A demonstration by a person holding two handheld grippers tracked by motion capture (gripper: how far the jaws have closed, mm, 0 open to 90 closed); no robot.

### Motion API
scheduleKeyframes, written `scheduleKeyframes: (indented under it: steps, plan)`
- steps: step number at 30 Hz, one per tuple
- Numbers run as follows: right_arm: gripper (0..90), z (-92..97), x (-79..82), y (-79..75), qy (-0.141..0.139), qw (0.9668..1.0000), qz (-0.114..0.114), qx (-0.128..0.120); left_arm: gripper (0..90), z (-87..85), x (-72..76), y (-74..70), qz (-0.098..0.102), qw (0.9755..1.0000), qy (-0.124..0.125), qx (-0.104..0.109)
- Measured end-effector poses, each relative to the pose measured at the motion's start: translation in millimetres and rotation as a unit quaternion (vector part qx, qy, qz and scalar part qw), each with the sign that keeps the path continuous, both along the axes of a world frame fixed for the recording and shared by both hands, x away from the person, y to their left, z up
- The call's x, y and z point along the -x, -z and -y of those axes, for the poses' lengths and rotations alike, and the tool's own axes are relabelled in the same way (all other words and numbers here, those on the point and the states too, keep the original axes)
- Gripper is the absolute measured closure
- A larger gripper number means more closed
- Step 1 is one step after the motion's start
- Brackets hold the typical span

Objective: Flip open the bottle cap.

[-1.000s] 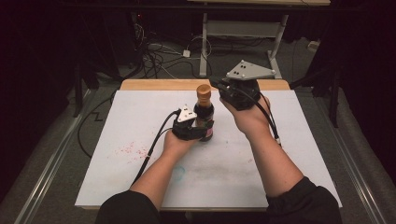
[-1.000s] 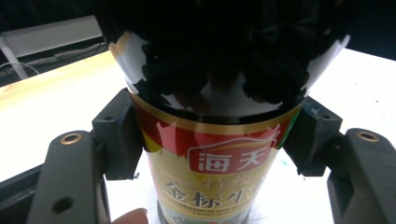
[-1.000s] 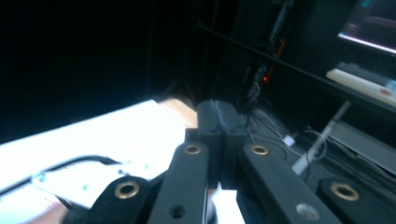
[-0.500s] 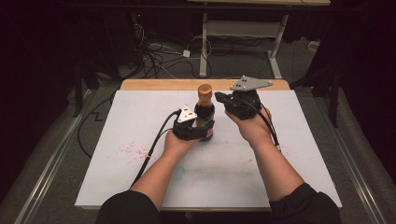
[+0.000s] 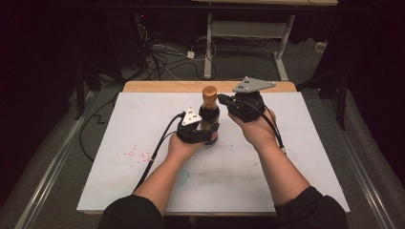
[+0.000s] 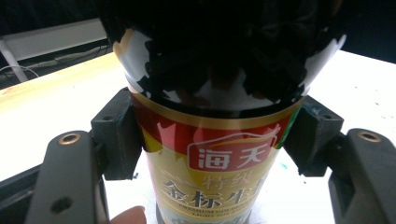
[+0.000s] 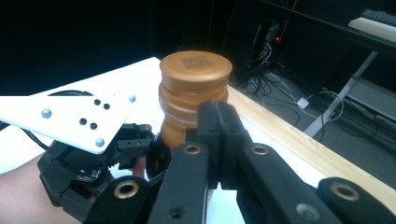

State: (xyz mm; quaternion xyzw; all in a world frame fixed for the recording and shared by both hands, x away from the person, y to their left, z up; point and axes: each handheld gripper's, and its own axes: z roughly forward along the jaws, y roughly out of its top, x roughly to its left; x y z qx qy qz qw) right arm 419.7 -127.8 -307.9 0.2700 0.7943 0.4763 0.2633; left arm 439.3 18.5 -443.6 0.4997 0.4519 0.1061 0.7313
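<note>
Dark sauce bottle upright near the back middle of the white tabletop, long axis vertical, gold cap up; upper body lost in black glare in the left gripper view, label bottom cut off. Left gripper clamped on the bottle's lower body, pads pressed to both sides. Right gripper just beside the neck, jaws pressed together, empty.

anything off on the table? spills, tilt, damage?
Only stains: reddish specks on the white mat left of the left forearm, and a faint bluish smudge near it. The bottle stands upright, cap on, clamped by the left hand-held gripper. No fresh spill or damage visible.
</note>
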Motion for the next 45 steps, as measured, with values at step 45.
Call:
scheduleKeyframes:
  steps: [45]
  plan:
    - [90.0,-3.2,-0.4,-0.6,-0.006,1.0000,0.002,0.001,29.2,0.4,0.4,0.0,0.000,1.0000,-0.004,0.002]
